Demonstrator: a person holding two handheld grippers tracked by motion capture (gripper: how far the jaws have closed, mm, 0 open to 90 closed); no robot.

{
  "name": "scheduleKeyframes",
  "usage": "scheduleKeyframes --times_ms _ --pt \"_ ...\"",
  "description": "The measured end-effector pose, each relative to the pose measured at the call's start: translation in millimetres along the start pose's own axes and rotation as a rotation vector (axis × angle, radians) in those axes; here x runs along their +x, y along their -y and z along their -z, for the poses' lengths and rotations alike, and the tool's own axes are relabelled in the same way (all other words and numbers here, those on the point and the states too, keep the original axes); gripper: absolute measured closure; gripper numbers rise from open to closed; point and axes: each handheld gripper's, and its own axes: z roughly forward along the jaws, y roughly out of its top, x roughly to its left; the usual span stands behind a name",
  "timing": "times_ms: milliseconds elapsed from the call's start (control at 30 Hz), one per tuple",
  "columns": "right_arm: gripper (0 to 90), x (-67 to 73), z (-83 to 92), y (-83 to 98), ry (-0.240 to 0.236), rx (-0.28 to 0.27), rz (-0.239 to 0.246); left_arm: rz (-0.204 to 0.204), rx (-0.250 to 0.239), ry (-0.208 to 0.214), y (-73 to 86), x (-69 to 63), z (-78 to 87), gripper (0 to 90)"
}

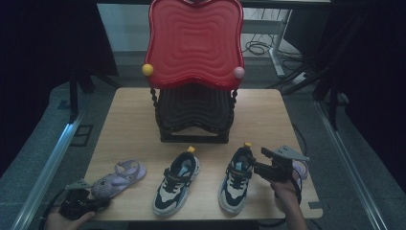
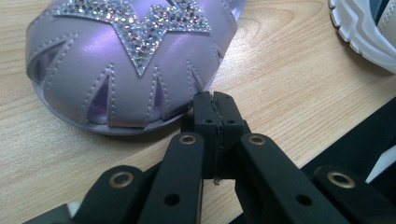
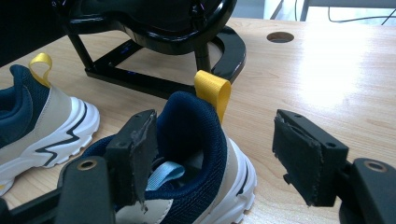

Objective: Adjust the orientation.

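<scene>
Nothing has gone onto the rack (image 1: 194, 115) so far. It stands at the far middle of the table (image 1: 268, 115), red top tier and dark lower tier both bare. All the footwear lies on the near half: a purple sandal (image 1: 118, 177) at the left, two navy-and-white sneakers in the middle, and a bit of purple behind the right gripper, too hidden to name.

The right gripper (image 1: 258, 160) has its jaws wide apart around the heel of the right sneaker (image 3: 196, 154), one pad inside the collar, the other out beyond the heel, not yet pressing. That looks like the first pick.

The left gripper (image 2: 215, 112) sits at the near left corner, jaws pressed together on nothing, tips just beside the sandal's toe (image 2: 126, 65).

So every shoe is left to place
</scene>
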Motion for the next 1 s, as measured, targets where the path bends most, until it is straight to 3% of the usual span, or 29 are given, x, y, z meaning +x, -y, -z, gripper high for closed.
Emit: scheduleKeyframes --times_ms 333,1000 --pt "31.4 -2.9 -2.9 2.2 -0.009 0.0 -0.021 0.02 0.015 -0.055 -3.5 -3.6 2.6 89.6" --pt "31.4 1.2 2.8 8.9 -0.01 -0.001 -0.041 0.023 0.037 -0.064 -11.8 13.2 6.0 89.5"
